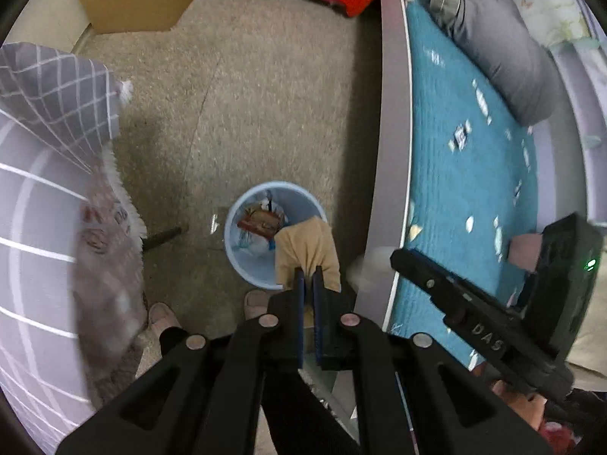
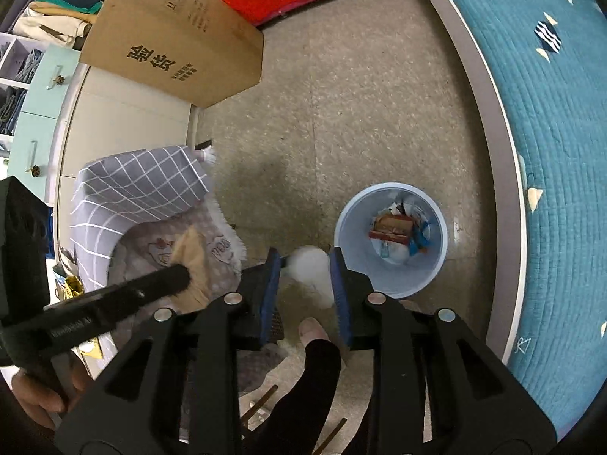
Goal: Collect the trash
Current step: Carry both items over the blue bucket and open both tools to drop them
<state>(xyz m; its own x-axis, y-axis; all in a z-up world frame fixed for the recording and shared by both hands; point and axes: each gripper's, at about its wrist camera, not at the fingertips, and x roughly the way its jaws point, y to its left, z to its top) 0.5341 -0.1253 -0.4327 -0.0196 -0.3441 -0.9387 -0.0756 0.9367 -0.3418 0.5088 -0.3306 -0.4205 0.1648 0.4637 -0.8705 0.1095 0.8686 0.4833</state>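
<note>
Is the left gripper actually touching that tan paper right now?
Touching. The left wrist view shows the left gripper shut on the tan paper, which hangs from its tips over the blue bin.

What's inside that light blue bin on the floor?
The light blue bin already holds trash: a reddish-brown box on top, with white and blue scraps around it. Whatever lies beneath that pile, and the bin's bottom, is covered and cannot be seen.
</note>
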